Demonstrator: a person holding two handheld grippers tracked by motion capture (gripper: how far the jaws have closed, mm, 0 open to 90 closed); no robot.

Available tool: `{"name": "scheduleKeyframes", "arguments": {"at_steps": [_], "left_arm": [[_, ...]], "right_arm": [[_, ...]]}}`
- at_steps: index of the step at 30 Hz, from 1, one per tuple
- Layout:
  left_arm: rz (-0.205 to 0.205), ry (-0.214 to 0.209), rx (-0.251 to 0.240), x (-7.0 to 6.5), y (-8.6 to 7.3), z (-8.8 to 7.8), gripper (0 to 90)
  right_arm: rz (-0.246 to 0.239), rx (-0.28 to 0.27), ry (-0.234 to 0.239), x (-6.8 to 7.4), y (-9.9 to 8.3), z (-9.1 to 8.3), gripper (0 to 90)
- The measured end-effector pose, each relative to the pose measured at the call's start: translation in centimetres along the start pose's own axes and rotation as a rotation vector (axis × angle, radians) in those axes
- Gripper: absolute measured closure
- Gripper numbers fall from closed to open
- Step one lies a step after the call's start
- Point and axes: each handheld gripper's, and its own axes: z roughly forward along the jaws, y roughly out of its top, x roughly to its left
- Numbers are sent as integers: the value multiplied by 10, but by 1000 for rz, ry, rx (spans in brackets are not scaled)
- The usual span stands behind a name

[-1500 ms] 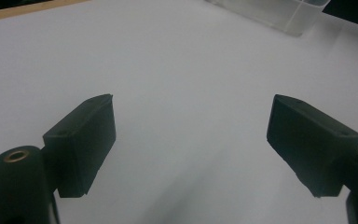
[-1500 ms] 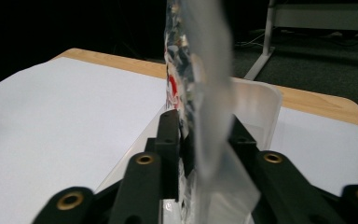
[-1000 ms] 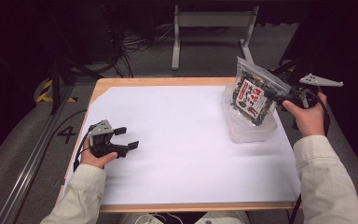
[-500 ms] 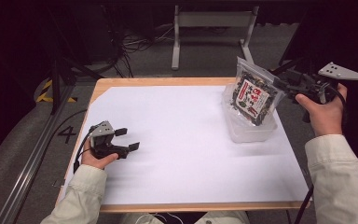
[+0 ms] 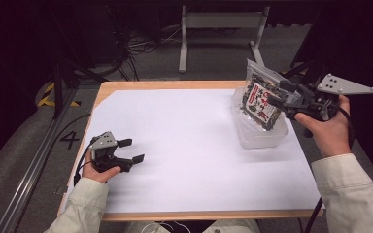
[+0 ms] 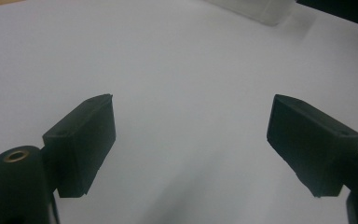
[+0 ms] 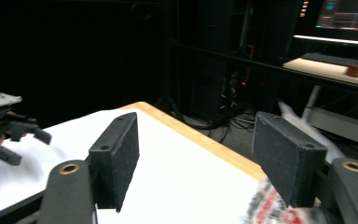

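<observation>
clear tub (image 5: 257,138): snack bag (image 5: 261,99) upright inside | both grippers' fingers apart, empty

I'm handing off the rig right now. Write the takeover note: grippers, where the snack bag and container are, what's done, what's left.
Right gripper: open, nothing between its fingers; the jaws have just been opening. It is held above the table's right edge, beside the top of the snack bag.
Left gripper: open, empty, resting low over the white table cover at the left.
Snack bag: stands upright in the clear plastic container at the table's right side.
Done: bag is in the container and released.
Left: probably just checking that the bag sits steadily; no lid in sight.
</observation>
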Motion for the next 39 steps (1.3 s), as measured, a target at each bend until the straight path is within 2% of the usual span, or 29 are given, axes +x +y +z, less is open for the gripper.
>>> {"name": "scheduleKeyframes", "arguments": {"at_steps": [5, 6, 10, 16, 18, 20, 22, 25, 31, 39], "left_arm": [[16, -15, 0, -4, 1, -2, 155], [5, -18, -4, -6, 1, -2, 153], [11, -35, -8, -7, 1, -2, 145], [18, -35, -15, -8, -1, -3, 139], [3, -24, -60, -9, -4, -4, 140], [-6, -17, -67, -9, -7, -4, 145], [-11, -16, -66, -8, -8, -5, 144], [-12, -18, -65, -8, -8, -6, 139], [11, -20, -61, -10, -9, -4, 137], [14, -17, -65, -12, -9, -5, 135]], "right_arm": [[-19, 20, 48, 19, -9, 7, 293], [-18, 21, 53, 21, -11, 7, 293], [-18, 25, 77, 31, -22, 12, 293], [-16, 29, 116, 45, -39, 19, 291], [-15, 30, 126, 50, -49, 22, 290], [-19, 39, 131, 54, -58, 24, 287], [-16, 43, 133, 55, -62, 25, 285], [-7, 59, 142, 60, -82, 31, 282], [22, 82, 145, 63, -114, 38, 279], [57, 101, 136, 64, -146, 42, 278]]}}
